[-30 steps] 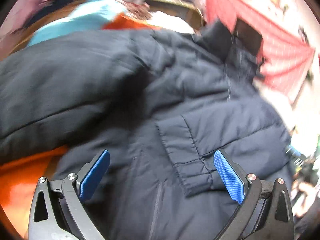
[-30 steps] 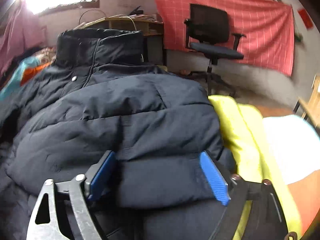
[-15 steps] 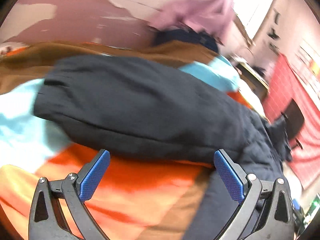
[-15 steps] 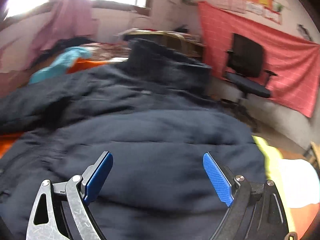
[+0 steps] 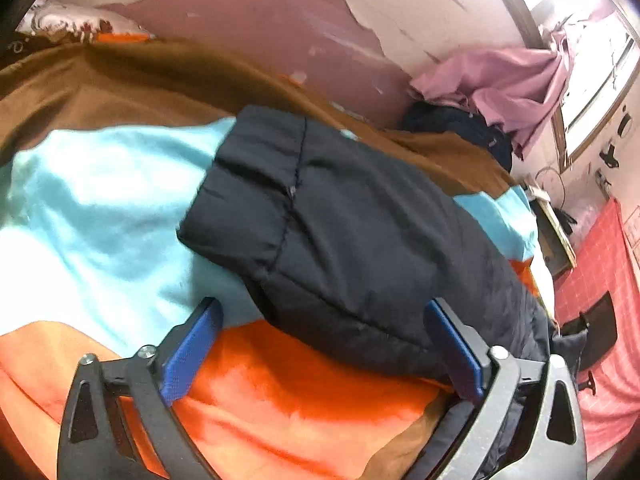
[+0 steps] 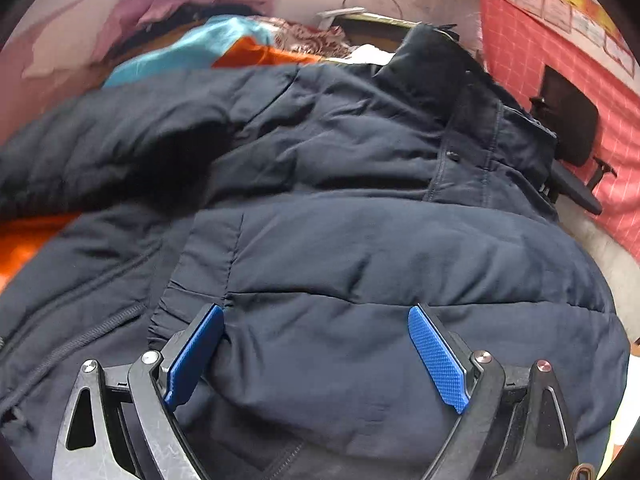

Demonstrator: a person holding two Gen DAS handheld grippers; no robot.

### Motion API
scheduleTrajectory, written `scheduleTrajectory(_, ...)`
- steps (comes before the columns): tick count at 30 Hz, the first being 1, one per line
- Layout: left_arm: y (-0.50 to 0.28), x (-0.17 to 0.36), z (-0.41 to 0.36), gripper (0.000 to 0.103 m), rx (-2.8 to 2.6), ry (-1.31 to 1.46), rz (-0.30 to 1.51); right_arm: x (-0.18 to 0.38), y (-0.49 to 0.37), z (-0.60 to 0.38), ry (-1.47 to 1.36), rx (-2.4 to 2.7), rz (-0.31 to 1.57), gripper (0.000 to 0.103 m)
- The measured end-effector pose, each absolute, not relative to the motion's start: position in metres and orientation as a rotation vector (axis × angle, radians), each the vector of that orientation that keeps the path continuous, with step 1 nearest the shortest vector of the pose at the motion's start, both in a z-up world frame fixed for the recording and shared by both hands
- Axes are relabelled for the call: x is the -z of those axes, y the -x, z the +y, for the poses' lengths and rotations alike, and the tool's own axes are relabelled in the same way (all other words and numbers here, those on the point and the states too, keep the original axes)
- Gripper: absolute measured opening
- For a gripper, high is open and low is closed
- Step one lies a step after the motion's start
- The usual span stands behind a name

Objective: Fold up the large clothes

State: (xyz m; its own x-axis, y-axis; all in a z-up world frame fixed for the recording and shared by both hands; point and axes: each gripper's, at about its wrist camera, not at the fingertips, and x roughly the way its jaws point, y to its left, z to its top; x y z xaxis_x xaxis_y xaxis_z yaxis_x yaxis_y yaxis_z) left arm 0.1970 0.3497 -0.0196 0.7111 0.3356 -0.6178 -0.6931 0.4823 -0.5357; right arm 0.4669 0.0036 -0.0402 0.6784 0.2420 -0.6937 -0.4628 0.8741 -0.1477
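Navy quilted nylon makes this jacket [image 6: 360,240] slippery and springy, so the likeliest failure, as I judge it, is a fold that puffs back open or a sleeve [image 5: 340,232] that slides out of a shallow pinch. The left gripper [image 5: 320,344] is spread wide, its blue pads either side of the sleeve's near edge and closing on nothing. The right gripper [image 6: 316,356] is likewise spread, poised over the jacket's chest panel with nothing pinched. The jacket lies face-up on the bed's orange, blue and brown blanket [image 5: 300,400], zip front and stand-up collar [image 6: 460,72] showing, its sleeve stretched out sideways across the blanket towards the peeling wall [image 5: 280,12].
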Motion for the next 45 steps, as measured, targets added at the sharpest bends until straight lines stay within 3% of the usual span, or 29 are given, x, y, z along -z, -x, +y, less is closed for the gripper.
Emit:
scheduleTrajectory(1,-0.197,0.017,0.351,0.088,-0.673,0.844,0.463,0.044,-0.467,0.005,0.340,-0.400,0.726,0.098)
scheduleTrajectory(3,-0.195,0.015,0.352,0.068,-0.690,0.832,0.460,0.049,-0.468,0.005,0.347,-0.399,0.727,0.101)
scheduleTrajectory(8,-0.195,0.015,0.357,0.033,-0.744,0.826,0.455,0.053,-0.467,0.002,0.327,-0.407,0.711,0.102)
scheduleTrajectory(11,-0.188,0.010,0.351,0.021,-0.728,0.817,0.416,0.055,-0.466,0.001,0.326,-0.408,0.703,0.103)
scheduleTrajectory(22,-0.189,-0.065,0.281,0.015,-0.558,0.481,0.225,0.052,-0.459,-0.002,0.295,-0.421,0.657,0.103)
scheduleTrajectory(32,-0.220,-0.141,0.157,0.014,-0.125,0.225,0.082,-0.001,-0.452,-0.077,-0.064,-0.460,0.619,0.103)
scheduleTrajectory(45,-0.296,-0.115,-0.005,0.014,0.351,0.159,0.243,-0.038,-0.445,-0.205,-0.160,-0.240,0.607,0.103)
